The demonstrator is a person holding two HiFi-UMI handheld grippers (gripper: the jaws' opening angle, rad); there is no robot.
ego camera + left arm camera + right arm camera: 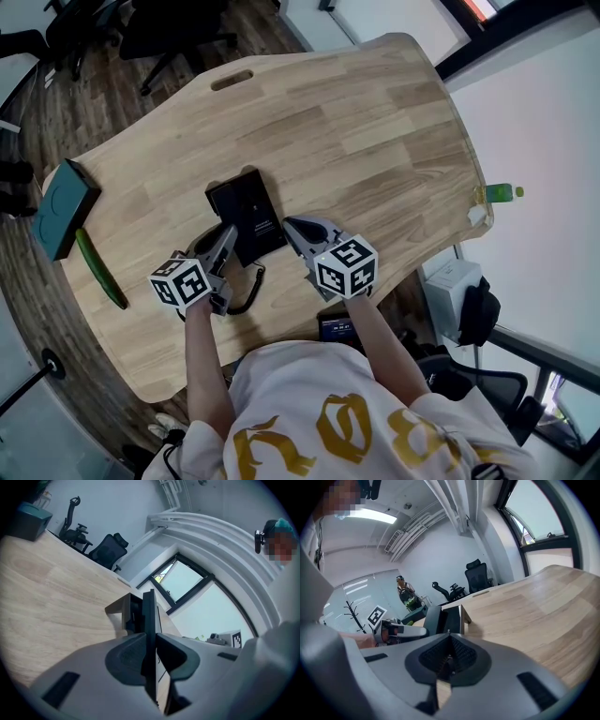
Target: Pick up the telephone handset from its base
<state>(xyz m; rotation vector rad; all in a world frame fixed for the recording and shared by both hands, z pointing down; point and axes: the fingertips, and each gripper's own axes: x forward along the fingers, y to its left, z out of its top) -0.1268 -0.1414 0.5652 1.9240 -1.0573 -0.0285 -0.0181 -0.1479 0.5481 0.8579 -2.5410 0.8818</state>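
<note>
The black telephone (246, 211) lies on the wooden table (375, 141), just beyond both grippers. My left gripper (227, 236) reaches to the phone's left side. In the left gripper view its pads (129, 656) press from both sides on a thin black slab, the handset (149, 616) seen edge-on, with the base (123, 613) behind it. My right gripper (291, 225) sits at the phone's right near corner. Its jaws (449, 641) meet with nothing between them. From the right gripper view the phone (446, 618) stands just ahead.
A black coiled cord (251, 289) loops toward the table's near edge. A teal box (64, 206) and a long green object (100, 270) lie at the left edge. A green bottle (499, 194) is past the right edge. Office chairs (169, 28) stand beyond the table.
</note>
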